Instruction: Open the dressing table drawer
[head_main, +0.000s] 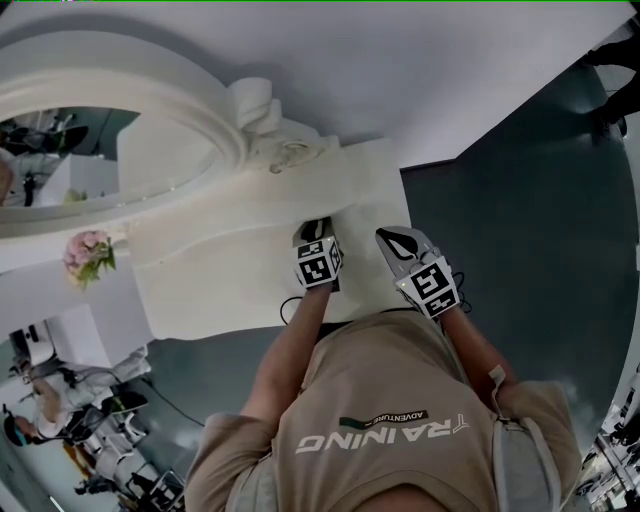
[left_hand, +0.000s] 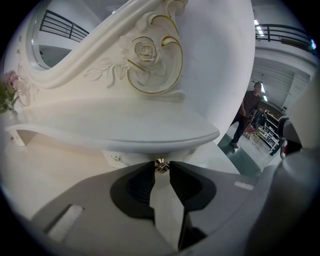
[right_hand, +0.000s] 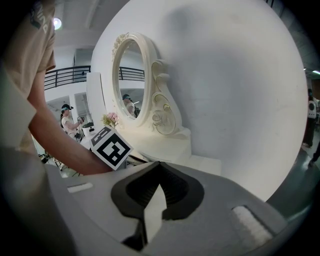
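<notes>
The dressing table (head_main: 230, 260) stands against a white wall, with an oval mirror (head_main: 100, 150) at its back edge and a small bunch of flowers (head_main: 88, 255) towards its left end. The drawer (left_hand: 130, 156) sits directly under the front edge of the table top, near the right front corner. Only a narrow strip of the drawer front shows below the top. The gold drawer knob (left_hand: 160, 164) projects from this strip.

The left gripper (left_hand: 160, 167) points down at the front edge. Its jaws stand slightly apart, with one tip against each side of the drawer knob, which they hold.

The right gripper (right_hand: 159, 184) is held just beside the left gripper, near the right front corner of the table. Its jaw tips meet, nothing lies between them, and it touches nothing.
</notes>
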